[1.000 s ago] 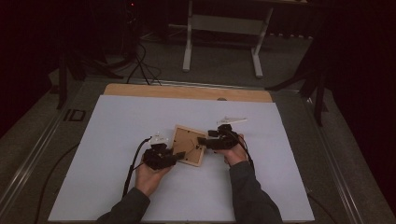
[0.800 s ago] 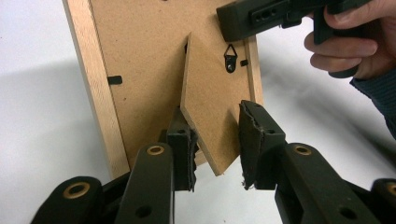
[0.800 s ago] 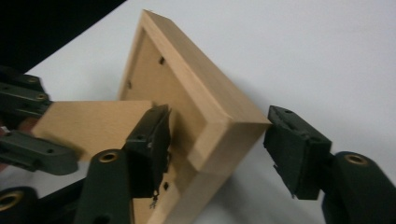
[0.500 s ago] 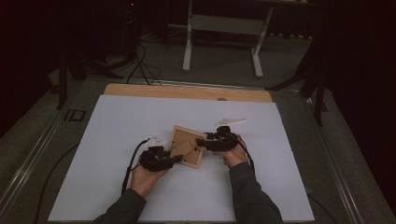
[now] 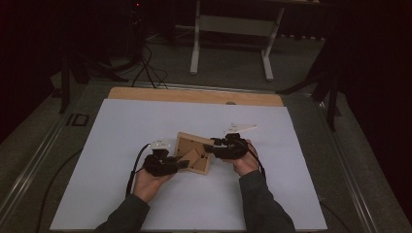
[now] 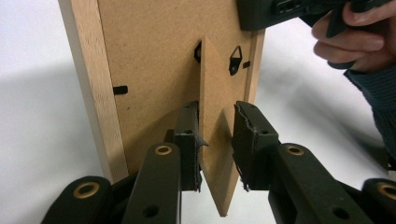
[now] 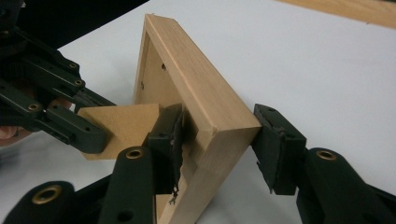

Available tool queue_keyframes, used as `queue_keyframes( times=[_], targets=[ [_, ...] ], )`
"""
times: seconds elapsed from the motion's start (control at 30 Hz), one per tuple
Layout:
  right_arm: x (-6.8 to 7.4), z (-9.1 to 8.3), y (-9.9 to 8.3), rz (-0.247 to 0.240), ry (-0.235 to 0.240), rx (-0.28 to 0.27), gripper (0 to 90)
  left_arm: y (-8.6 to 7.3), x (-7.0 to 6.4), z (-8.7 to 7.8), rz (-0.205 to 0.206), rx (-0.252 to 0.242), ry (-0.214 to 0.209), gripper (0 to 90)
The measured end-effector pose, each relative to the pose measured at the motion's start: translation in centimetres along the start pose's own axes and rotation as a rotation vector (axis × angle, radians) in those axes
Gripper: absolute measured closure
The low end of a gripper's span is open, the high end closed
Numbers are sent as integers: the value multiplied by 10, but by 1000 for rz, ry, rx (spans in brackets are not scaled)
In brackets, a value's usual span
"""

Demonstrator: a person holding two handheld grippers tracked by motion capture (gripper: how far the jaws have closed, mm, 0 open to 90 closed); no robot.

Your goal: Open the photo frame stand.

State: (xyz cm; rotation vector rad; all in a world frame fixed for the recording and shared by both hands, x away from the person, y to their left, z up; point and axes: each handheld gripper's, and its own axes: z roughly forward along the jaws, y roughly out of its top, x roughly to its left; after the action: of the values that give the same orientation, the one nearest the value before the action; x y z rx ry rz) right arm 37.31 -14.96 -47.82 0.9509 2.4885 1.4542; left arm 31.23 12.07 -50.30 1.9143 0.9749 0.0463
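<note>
Landmark: we place everything relative to the picture frame (image 5: 193,153), which sits back side up near the middle of the white table cover (image 5: 121,126).
Left gripper: our left gripper (image 6: 215,140) comes in at the frame's near left corner; its jaws straddle the fold-out stand (image 6: 215,135) hinged to the frame's back. One pad looks to touch the stand, the other stands a little off it, so we judge it closing rather than clamped.
Right gripper: our right gripper (image 7: 219,140) reaches the frame's right corner, one jaw inside the back recess against the wooden rim, the other jaw just outside the rim with a small gap. We read it as bracing the frame more than squeezing it hard.
Frame: in the right gripper view the rim (image 7: 196,88) stands tilted, that corner lifted off the cover.
Stand: it juts out from the backing board (image 6: 154,70), already swung away from it.
Done so far: the frame is steadied and the stand is partly opened.
Left to do: we judge the stand still needs swinging out fully, then the frame must be set upright on it.
Beyond the frame: the table's bare wooden edge (image 5: 194,95), then a white table leg frame (image 5: 233,29) on the dark floor.
</note>
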Motion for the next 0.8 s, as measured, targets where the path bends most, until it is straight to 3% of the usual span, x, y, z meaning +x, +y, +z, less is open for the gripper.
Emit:
queue_keyframes(
  times=[0.5, 0.8],
  targets=[
    [3, -7, 5, -52, -63, -15, 571, 6, 1, 10, 9, -4, 53, 734],
    [1, -6, 8, -45, -67, -8, 566, 7, 2, 12, 14, -5, 70, 729]
  ],
)
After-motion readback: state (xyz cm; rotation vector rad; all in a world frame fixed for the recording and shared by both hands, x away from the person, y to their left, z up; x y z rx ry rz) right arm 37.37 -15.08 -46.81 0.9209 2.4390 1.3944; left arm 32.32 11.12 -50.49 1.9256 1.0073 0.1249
